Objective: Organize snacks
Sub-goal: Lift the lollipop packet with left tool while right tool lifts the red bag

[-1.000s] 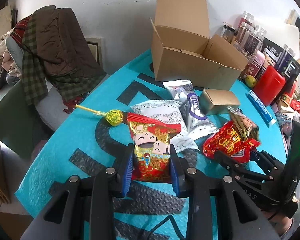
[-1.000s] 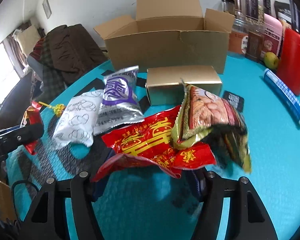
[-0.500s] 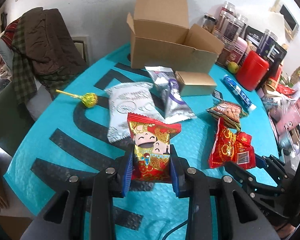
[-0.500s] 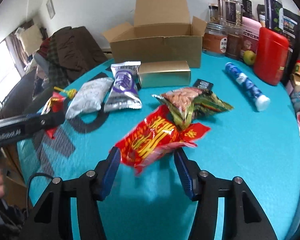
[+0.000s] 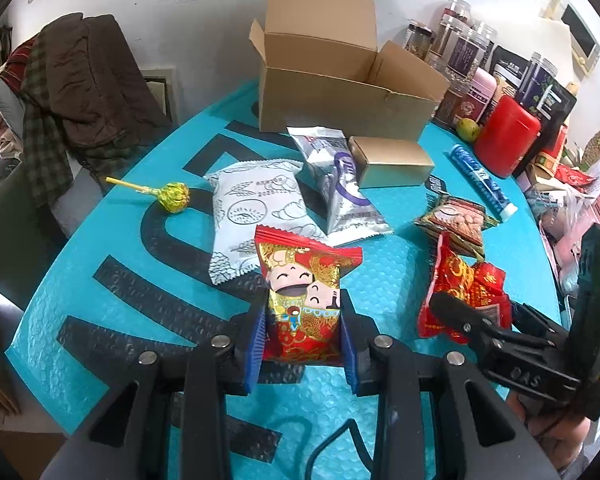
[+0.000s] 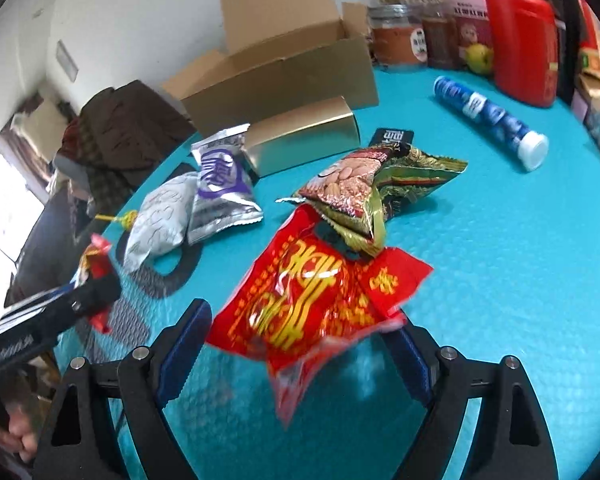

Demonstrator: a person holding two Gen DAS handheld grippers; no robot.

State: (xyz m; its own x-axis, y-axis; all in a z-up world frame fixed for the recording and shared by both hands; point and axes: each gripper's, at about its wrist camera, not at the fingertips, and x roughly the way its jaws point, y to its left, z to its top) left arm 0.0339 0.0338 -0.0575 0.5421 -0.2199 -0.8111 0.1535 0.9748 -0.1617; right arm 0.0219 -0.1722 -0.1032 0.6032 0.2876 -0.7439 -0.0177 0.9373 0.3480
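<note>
Teal mat (image 5: 388, 256), left gripper (image 5: 302, 336) clamping cartoon packet (image 5: 305, 300)

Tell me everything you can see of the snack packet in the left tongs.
The cartoon snack packet is a small glossy foil pouch, red and gold, printed with two smiling cartoon faces, and has a crimped red top edge. It stands upright, pinched at its lower half between the blue pads of the left tongs, above the teal mat. Its contents are hidden.

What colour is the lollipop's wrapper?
Yellow-green foil on the lollipop, with a yellow stick; it shows best in the left wrist view.
</note>
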